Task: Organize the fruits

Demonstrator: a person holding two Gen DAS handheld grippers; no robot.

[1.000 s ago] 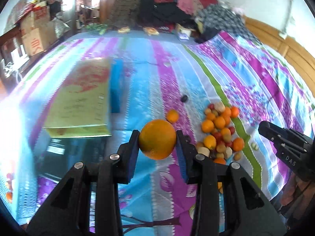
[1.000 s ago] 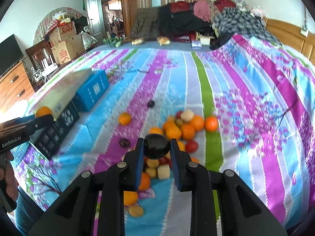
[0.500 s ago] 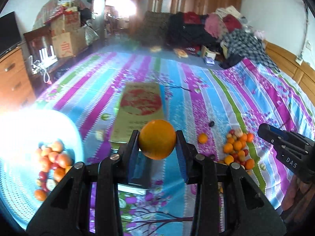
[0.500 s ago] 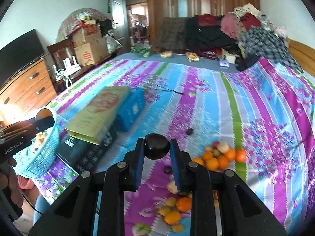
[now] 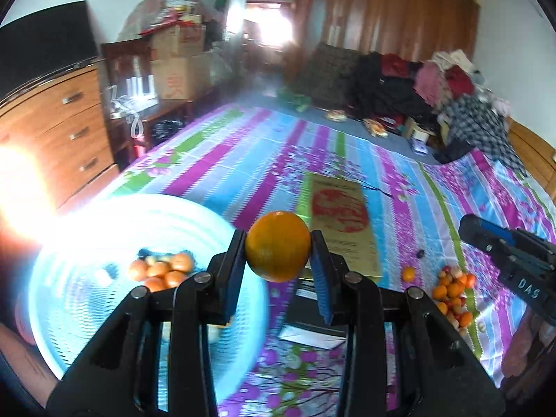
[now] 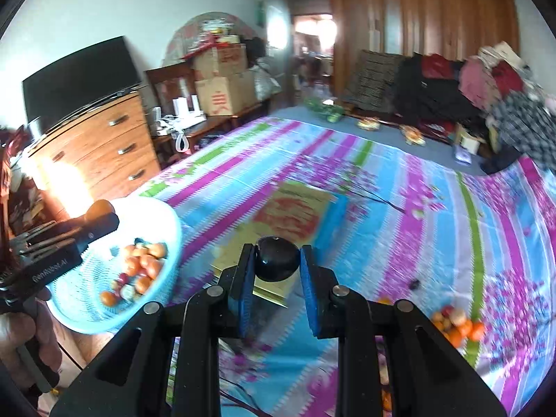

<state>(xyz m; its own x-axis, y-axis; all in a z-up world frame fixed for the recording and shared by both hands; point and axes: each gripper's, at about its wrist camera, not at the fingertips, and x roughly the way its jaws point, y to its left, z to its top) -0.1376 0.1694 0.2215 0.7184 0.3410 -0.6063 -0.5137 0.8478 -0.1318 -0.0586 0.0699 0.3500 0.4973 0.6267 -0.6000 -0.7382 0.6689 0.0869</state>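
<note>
Fruit is split between a loose pile on the bedspread and the blue basket at the bed's near left edge, which already holds several pieces. The left gripper is clamped on an orange just beside the basket rim, and the right gripper is clamped on a dark plum over the boxes. To do the drop well, I would bring the orange over the basket's middle and low before opening, then follow with the plum, so neither bounces out.

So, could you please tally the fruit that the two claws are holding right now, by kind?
Orange, in the left claw: 1
Dark plum, in the right claw: 1
Total: 2
</note>
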